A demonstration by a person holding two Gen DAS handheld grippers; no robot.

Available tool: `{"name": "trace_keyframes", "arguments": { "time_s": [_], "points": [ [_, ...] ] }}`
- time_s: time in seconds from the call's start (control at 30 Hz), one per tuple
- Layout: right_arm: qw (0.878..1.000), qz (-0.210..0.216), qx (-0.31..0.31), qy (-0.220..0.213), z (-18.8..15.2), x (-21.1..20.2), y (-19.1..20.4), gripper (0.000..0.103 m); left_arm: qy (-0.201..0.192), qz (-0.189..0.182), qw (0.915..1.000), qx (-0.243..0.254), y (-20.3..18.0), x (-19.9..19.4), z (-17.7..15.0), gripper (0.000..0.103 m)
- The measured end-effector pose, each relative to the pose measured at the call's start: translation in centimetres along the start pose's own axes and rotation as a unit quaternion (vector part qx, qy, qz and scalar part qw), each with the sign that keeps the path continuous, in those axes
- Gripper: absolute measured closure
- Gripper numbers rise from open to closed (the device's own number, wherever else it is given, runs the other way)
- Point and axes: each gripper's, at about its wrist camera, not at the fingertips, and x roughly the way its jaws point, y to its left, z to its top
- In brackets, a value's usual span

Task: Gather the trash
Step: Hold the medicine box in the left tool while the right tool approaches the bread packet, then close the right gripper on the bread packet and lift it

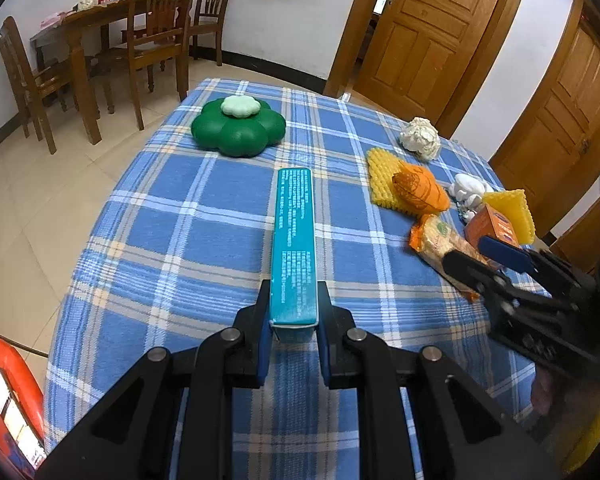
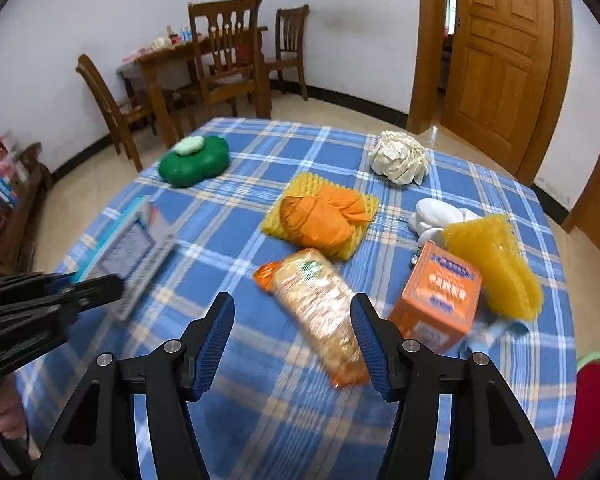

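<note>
Blue plaid tablecloth [image 1: 180, 220] fills mid-frame, wooden chairs [image 1: 156, 36] upper left; my left gripper [image 1: 294, 344] clamps a teal box [image 1: 293, 248], my right gripper [image 2: 292, 344] gapes over a cracker packet [image 2: 320, 312].

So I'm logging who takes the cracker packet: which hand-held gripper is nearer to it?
Right. The right hand-held gripper is open with the cracker packet between its fingers. The left hand-held gripper is off to the packet's left, shut on the teal box.

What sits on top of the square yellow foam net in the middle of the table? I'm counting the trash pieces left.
A crumpled orange bag lies on the yellow foam net, covering its middle. Only the net's edges and corners show; anything beneath the bag is hidden.
</note>
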Motion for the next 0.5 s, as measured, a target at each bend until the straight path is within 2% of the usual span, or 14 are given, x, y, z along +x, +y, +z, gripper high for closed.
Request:
{"name": "trace_keyframes", "arguments": {
  "time_s": [0.27,0.4,0.43,0.47,0.5],
  "points": [
    [0.999,-0.01,-0.031,0.039,0.6,2.6,-0.3,0.041,0.002,-0.009,1.0,-0.002,0.1,0.3,0.0,0.085],
    [0.998,-0.008,-0.022,0.051,0.4,3.5,-0.6,0.041,-0.001,-0.015,0.9999,0.0,-0.2,0.2,0.0,0.085],
    [0.999,-0.002,-0.016,0.052,0.3,3.5,-0.6,0.043,-0.002,-0.016,0.9999,0.001,-0.3,0.1,0.0,0.085],
    [0.999,0.0,-0.012,0.048,0.2,3.3,-0.6,0.053,-0.003,-0.016,0.9999,0.002,-0.4,0.1,0.0,0.085],
    [0.999,0.005,-0.01,0.046,0.0,3.1,-0.6,0.057,-0.004,-0.017,0.9998,0.002,-0.5,0.0,0.0,0.085]
  ]
}}
